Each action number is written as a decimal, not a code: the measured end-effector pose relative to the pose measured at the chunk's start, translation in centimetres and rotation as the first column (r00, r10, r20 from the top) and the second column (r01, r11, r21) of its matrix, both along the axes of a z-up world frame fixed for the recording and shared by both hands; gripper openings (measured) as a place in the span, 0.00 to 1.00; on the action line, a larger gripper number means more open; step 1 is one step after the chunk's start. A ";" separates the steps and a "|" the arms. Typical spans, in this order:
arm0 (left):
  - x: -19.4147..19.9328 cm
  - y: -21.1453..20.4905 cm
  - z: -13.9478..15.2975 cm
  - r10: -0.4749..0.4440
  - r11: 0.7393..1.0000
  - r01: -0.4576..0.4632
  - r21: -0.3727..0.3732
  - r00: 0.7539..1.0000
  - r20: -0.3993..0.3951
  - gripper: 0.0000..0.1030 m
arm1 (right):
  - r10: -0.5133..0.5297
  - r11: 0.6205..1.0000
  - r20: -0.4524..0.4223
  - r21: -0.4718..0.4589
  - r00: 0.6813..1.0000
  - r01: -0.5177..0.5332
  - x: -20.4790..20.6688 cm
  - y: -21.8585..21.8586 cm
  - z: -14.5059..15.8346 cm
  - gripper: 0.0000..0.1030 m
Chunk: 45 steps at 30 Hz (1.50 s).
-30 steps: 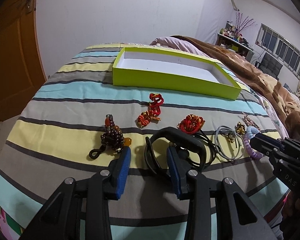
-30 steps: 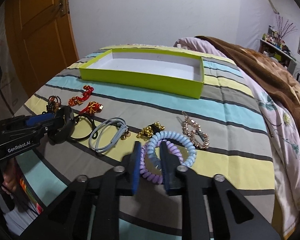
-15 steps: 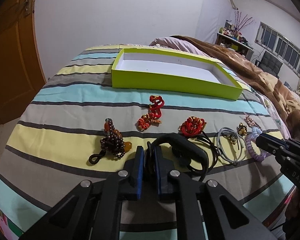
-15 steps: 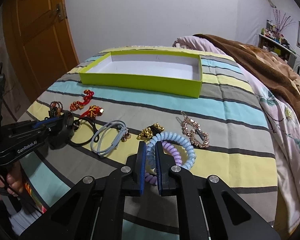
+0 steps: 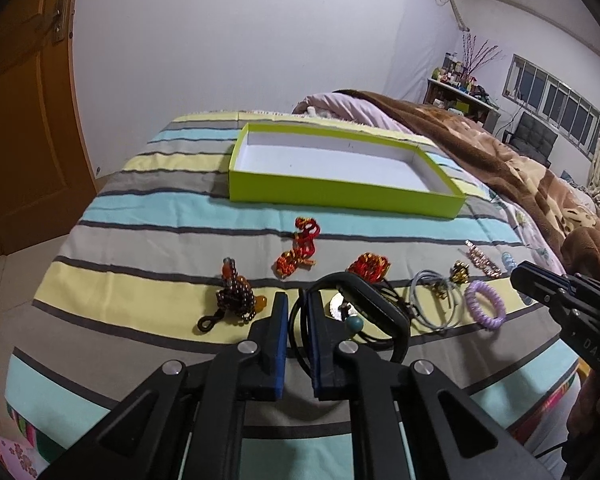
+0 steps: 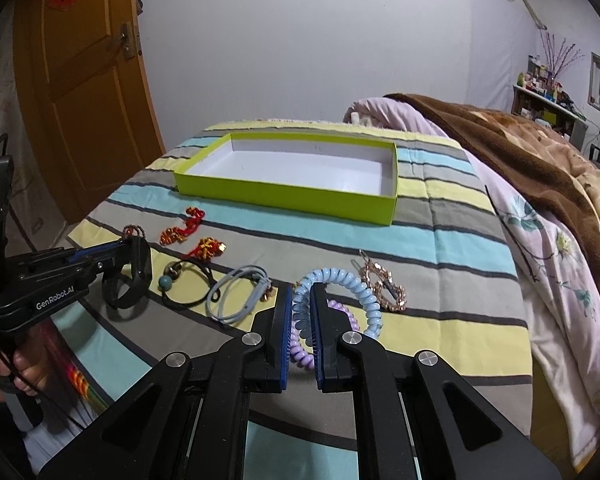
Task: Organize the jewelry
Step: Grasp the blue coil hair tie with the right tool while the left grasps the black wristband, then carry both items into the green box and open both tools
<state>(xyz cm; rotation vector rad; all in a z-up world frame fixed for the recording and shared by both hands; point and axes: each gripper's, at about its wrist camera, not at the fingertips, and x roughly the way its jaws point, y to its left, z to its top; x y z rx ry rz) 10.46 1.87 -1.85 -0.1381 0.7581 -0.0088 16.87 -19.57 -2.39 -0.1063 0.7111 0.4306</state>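
A lime-green open box [image 5: 340, 192] with a white inside lies on the striped bedspread; it also shows in the right wrist view [image 6: 284, 196]. My left gripper [image 5: 298, 316] is shut on a black wristband [image 5: 364, 300] and holds it lifted off the bed. My right gripper [image 6: 301, 308] is shut on a light-blue spiral hair tie [image 6: 352, 280], raised above a purple spiral tie [image 6: 300, 352]. The purple tie [image 5: 485, 309] stays on the bed.
Red knotted ornaments [image 5: 300, 248], a brown bead bracelet [image 5: 234, 300], a grey cord loop [image 6: 236, 292], a black cord with a teal bead [image 6: 188, 284] and a gold hair clip [image 6: 382, 284] lie in a row. A brown blanket [image 6: 540, 160] is at right.
Both grippers closed on their items, then lifted: the left raised the black wristband, the right raised the blue spiral tie away from the purple one.
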 end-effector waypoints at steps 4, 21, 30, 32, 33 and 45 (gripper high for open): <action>0.4 0.1 0.9 -0.013 1.000 0.013 0.006 1.000 0.013 0.09 | 0.008 1.000 0.020 -0.001 1.000 -0.008 0.2 0.4 0.9 0.09; 7.1 0.8 4.5 -0.021 0.998 0.016 0.053 0.994 0.110 0.09 | 0.020 0.999 0.102 -0.044 0.995 -0.016 6.6 2.2 3.6 0.09; 11.8 1.3 4.6 -0.026 0.997 0.019 0.068 0.993 0.116 0.09 | 0.017 0.998 0.100 -0.070 0.995 -0.010 11.9 3.2 3.5 0.09; 13.1 1.5 4.5 -0.027 0.996 0.017 0.082 0.992 0.120 0.09 | 0.015 0.998 0.083 -0.067 0.996 -0.010 13.4 3.4 3.1 0.09; 13.6 1.5 4.4 -0.028 0.996 0.017 0.088 0.992 0.121 0.09 | 0.014 0.998 0.075 -0.064 0.997 -0.009 14.0 3.5 3.0 0.09; 20.8 2.8 1.4 -0.035 0.995 0.030 0.095 0.998 0.047 0.09 | -0.020 0.998 -0.030 -0.057 0.999 0.019 22.1 3.8 -0.4 0.09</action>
